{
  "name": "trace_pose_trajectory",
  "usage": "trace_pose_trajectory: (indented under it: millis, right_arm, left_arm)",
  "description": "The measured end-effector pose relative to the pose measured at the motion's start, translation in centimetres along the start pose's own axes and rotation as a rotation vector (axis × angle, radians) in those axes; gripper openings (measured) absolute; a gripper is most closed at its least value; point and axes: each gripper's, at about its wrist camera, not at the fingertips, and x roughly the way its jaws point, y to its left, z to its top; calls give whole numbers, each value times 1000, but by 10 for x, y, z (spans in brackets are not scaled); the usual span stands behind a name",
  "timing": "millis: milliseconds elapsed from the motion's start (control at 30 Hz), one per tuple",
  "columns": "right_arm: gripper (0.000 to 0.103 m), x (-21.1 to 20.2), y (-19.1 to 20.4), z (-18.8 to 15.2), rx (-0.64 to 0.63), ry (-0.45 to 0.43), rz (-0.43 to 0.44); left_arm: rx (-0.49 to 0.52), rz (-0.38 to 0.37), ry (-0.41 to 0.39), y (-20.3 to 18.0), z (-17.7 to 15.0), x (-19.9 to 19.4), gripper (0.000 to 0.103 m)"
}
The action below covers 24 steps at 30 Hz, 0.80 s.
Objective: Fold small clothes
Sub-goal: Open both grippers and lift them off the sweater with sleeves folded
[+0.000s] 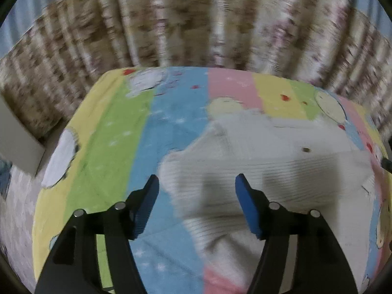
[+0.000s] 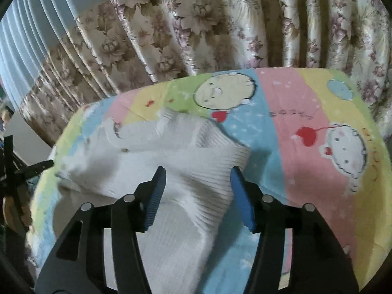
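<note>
Right now both my grippers hang just above a white knit [image 1: 257, 161] spread on the striped cartoon sheet [image 1: 103, 132], each with its jaws apart and nothing pinched. My left gripper [image 1: 197, 183] sits over the knit's near left edge, my right gripper [image 2: 197, 175] over its near right corner, where the cloth bunches up toward the pads. I judge one fold is laid and the next wants doing: I would lower both together, take the ribbed hem on each side at matching points, lift only enough to clear the sheet, and carry the edge across evenly so no slack wrinkles under. The knit looks soft, ribbed and pale, with a small brown spot [image 2: 125, 150] on it, and a rumpled ridge runs toward the floral curtain [image 2: 196, 24].
</note>
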Motion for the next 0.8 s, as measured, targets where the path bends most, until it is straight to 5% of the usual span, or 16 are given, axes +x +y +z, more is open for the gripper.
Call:
trace_pose_trajectory:
  millis: [133,200,300,400,467,533,800]
  right_arm:
    - [56,33,25,3,-20,87,42]
    - [53,54,35,1,-77,157,-12]
    - [33,73,20,1,-107,165,-133]
    - [21,67,-8,6,7,143,-52]
    - [26,51,-9,4,0,106,-32]
    - [47,34,-2,0,-13,72,7]
    - [49,41,7,-32,-58,108,-2]
  left_arm:
    - [68,-6,68,-34,2,31,67]
    - [112,40,120,-45,-4,51,67]
    - [129,52,104,-45,-12,54,71]
    - [113,55,102,-41,-14,50,71]
    - [103,58,97,-38,-15,44,71]
    - [86,48,85,-37,-15,36,71]
    - [11,34,28,-35,-35,-19,91]
